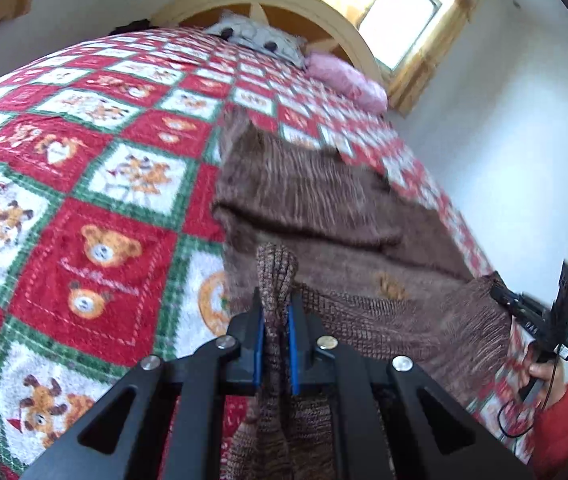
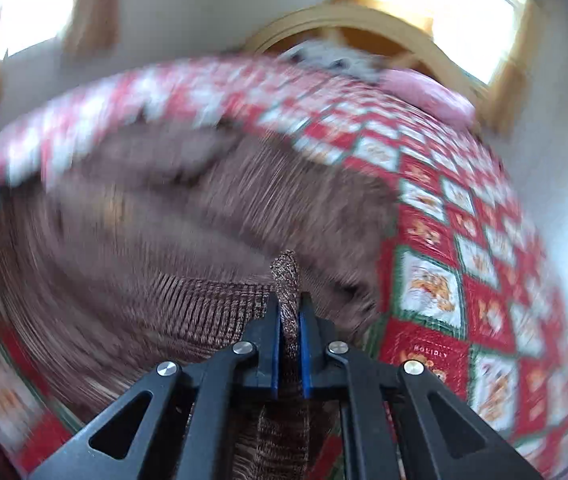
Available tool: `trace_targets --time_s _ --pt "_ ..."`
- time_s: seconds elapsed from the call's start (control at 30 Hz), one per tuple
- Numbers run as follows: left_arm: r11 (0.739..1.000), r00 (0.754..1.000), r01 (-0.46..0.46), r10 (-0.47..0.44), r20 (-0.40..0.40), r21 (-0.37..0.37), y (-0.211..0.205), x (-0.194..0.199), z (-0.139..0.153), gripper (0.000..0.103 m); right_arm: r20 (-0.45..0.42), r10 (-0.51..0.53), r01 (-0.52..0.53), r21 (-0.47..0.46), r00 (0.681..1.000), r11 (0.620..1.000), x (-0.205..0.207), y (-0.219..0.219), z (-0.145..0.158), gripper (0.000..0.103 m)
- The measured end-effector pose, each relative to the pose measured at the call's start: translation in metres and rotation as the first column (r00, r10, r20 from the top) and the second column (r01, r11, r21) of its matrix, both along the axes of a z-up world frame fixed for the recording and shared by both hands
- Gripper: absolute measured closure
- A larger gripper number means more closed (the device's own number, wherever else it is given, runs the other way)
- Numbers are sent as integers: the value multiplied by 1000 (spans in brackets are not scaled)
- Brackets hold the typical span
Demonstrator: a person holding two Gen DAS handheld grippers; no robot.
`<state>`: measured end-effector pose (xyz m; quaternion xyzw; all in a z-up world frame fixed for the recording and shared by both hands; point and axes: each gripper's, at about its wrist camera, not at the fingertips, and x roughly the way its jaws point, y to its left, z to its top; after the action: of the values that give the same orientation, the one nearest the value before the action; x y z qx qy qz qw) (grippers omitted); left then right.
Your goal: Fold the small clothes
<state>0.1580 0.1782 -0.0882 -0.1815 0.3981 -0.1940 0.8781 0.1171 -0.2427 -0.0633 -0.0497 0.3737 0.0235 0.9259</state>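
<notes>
Both tongs are clamped on the brown knitted garment: my left gripper has its blue pads pressed narrow on a bunched fold of the knit that pokes up past the tips, and my right gripper pinches another fold of the same garment between its own blue pads, jaws nearly together. From the left wrist view, the right gripper shows at the garment's far right corner, held by a hand in a red sleeve. The garment hangs stretched between the two grips and lies partly on the quilt, a red, green and white checked bedspread printed with teddy bears. Most of the knit lies on the quilt's right half, with its upper part folded over itself. Beyond the garment, at the quilt's far end, sit a grey-white patterned pillow and a pink pillow against a curved wooden headboard. The right wrist view is heavily blurred, so finer detail of the knit there cannot be told
</notes>
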Motion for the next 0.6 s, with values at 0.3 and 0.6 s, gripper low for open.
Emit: trace_targets --time_s 0.3,0.6 --pt "995 999 -22 26 -39 99 -17 24 -14 93 -50 -200 206 187 979 961 20 -34 -37 96" --pt "987 1000 -12 9 22 162 -25 19 -5 92 -14 -195 194 183 981 964 10 -24 -31 96"
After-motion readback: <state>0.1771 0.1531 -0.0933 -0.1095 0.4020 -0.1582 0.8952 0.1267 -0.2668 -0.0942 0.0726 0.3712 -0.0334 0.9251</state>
